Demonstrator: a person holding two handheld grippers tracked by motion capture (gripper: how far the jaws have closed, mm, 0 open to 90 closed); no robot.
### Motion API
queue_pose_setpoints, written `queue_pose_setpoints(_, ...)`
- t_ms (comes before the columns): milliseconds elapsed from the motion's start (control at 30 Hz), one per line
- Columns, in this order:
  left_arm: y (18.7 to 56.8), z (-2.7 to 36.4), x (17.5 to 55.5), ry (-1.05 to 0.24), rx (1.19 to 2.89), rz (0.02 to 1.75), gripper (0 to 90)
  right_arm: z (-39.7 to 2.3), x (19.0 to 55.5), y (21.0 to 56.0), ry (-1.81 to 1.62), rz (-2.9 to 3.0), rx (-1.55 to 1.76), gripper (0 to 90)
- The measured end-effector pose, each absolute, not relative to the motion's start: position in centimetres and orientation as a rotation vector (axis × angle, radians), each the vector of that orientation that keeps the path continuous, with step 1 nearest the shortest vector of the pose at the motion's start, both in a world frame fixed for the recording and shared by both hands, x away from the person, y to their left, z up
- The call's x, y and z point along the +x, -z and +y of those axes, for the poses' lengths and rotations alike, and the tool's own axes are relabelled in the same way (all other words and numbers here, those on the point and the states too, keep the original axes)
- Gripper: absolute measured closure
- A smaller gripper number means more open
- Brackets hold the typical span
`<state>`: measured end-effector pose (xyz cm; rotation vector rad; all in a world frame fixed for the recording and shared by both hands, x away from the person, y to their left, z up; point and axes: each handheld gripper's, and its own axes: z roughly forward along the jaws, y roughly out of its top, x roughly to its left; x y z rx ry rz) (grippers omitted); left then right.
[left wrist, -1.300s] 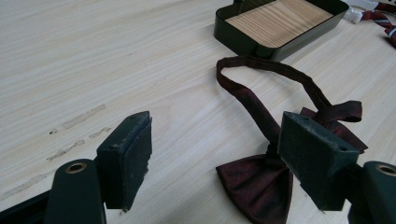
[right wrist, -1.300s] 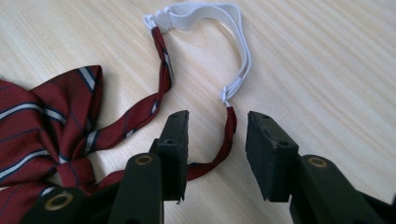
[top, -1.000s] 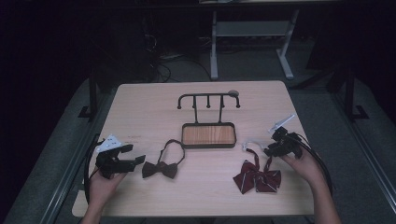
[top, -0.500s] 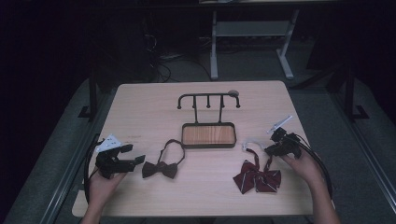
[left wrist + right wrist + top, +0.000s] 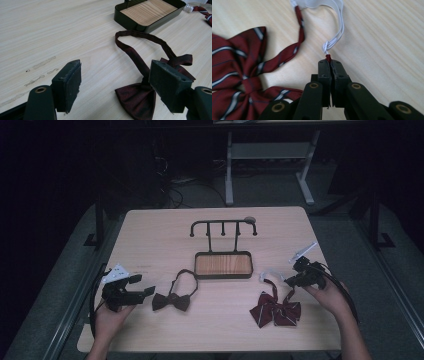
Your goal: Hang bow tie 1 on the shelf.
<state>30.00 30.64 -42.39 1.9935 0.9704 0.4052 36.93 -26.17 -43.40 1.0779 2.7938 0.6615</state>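
Left claw (image 5: 115, 85) jaws wide apart (nothing gripped); dark bow tie (image 5: 136, 98) beside right jaw.

Bare tabletop (image 5: 150, 240) left and right of central rack (image 5: 223, 226).

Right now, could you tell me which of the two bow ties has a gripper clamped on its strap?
The striped red bow tie: the right gripper is shut on its strap. The plain dark bow tie lies free by the open left gripper.

A dark metal rack (image 5: 223, 227) with a row of hooks rises from a wood-lined tray (image 5: 223, 265) at the middle of the pale wooden tabletop (image 5: 150, 240), while a white desk frame (image 5: 270, 157) stands on the dim floor beyond.
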Motion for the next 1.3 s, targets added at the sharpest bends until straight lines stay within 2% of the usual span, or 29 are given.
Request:
queue_pose_setpoints(500, 42.3, 30.6, 29.9, -0.403, 1.988, 0.980, 25.6, -26.4, 35.5, 40.1, -0.743, 2.872, 0.948, 86.9)
queue_pose_setpoints(1300, 42.3, 30.5, 29.9, -0.407, 1.988, 0.971, 25.6, -24.6, 34.2, 33.1, -0.824, 2.954, 0.650, 86.9)
